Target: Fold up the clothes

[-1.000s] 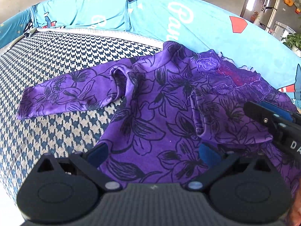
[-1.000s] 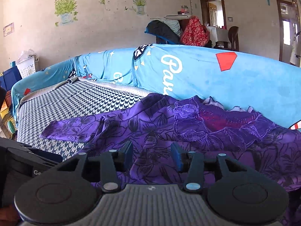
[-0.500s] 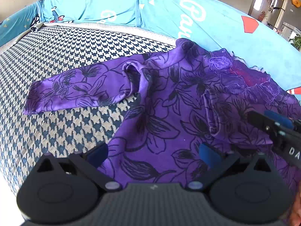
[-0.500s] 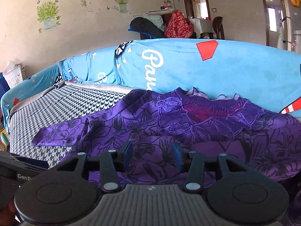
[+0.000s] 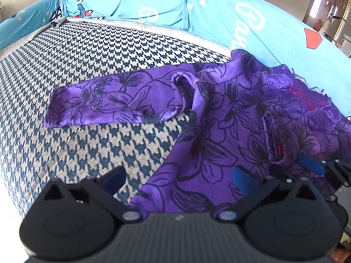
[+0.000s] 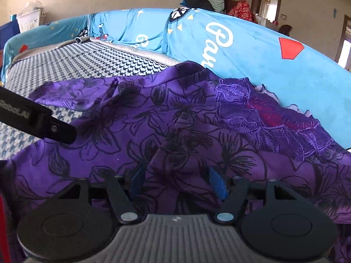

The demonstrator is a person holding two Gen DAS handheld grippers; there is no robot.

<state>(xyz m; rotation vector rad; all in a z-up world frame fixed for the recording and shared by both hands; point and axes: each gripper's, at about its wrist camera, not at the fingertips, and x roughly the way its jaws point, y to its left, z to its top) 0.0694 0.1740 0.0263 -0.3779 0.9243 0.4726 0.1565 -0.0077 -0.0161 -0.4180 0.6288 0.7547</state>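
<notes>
Houndstooth cushion (image 5: 92, 70) under purple top (image 5: 219, 120); left claw (image 5: 179, 178) spread; right claw (image 6: 178, 183) opening, fabric between.

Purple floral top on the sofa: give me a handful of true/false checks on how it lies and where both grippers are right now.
1. The purple top lies on the houndstooth seat cover. True.
2. One sleeve stretches out flat across the seat, away from the body of the top. True.
3. The top is already folded into a neat square. False: it is spread out and rumpled, sleeve still extended.
4. The left gripper is clamped shut on the sleeve cuff. False: its jaws stand wide open over the lower edge of the top.
5. The right gripper has a raised fold of purple cloth between its opening jaws. True.
</notes>
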